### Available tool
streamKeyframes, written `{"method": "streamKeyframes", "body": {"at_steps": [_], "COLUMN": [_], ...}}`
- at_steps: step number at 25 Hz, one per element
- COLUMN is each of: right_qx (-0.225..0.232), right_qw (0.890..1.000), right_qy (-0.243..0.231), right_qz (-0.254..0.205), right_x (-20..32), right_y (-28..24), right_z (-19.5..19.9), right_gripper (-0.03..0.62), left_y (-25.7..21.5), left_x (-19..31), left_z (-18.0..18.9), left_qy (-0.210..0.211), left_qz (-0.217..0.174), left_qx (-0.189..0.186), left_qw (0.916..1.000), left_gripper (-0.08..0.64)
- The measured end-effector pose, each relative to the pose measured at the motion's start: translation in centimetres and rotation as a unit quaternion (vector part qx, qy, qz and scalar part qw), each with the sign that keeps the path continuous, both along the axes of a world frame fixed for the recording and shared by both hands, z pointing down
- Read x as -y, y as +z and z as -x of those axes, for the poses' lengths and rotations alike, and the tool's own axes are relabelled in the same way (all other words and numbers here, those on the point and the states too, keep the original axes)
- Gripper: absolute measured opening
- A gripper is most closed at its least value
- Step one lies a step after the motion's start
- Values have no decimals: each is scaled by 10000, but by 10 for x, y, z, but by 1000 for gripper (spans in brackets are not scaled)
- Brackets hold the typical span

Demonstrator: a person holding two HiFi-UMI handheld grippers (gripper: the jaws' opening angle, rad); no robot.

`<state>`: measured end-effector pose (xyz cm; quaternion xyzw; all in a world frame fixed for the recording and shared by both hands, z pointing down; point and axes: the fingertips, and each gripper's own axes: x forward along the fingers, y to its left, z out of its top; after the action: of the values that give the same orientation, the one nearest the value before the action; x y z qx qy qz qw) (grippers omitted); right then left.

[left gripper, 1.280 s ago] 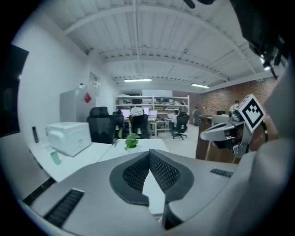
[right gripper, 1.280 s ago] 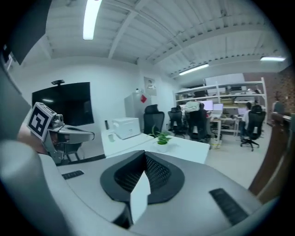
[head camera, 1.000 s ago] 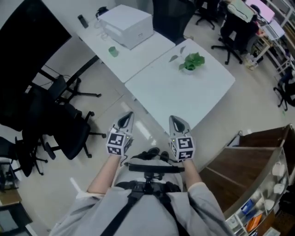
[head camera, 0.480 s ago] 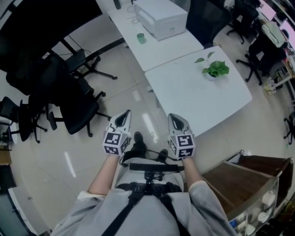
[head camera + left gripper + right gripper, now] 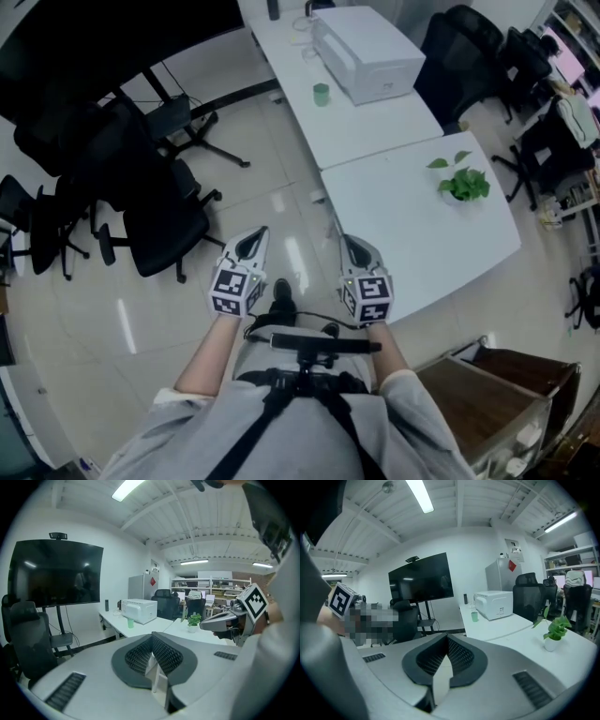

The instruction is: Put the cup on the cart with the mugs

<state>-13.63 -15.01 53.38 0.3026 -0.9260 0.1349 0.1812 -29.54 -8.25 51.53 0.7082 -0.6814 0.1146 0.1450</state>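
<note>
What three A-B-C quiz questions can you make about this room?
1. Where is the green cup? A on the floor; B on the white table beside the white box; C on a chair.
2. How many plants stand on the tables? A one; B three; C five.
3. How do the jaws of the right gripper stand? A wide open; B holding the cup; C shut, empty.
Answers: B, it stands beside the box on the table; A, only one plant shows; C, its pads meet with nothing between.
</note>
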Motion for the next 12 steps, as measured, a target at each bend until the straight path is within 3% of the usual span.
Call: {"method": "streamKeyframes", "body": {"at_steps": [7, 12], "right_qx": [-150, -149], "right_qw": [9994, 9978], "right_qy": [274, 575], "right_qz": [-112, -282], "right_x": [42, 73], "right_y": [0, -8], "right_z": [65, 108], "right_gripper": [9, 9], "left_y": [0, -7], "left_x": [40, 68], "left_z": [65, 103], "left_qy": [186, 482], "left_qz": [-125, -210], "left_qx": [-119, -4], "left_qw": [9997, 9986], "left_gripper": [5, 5]}}
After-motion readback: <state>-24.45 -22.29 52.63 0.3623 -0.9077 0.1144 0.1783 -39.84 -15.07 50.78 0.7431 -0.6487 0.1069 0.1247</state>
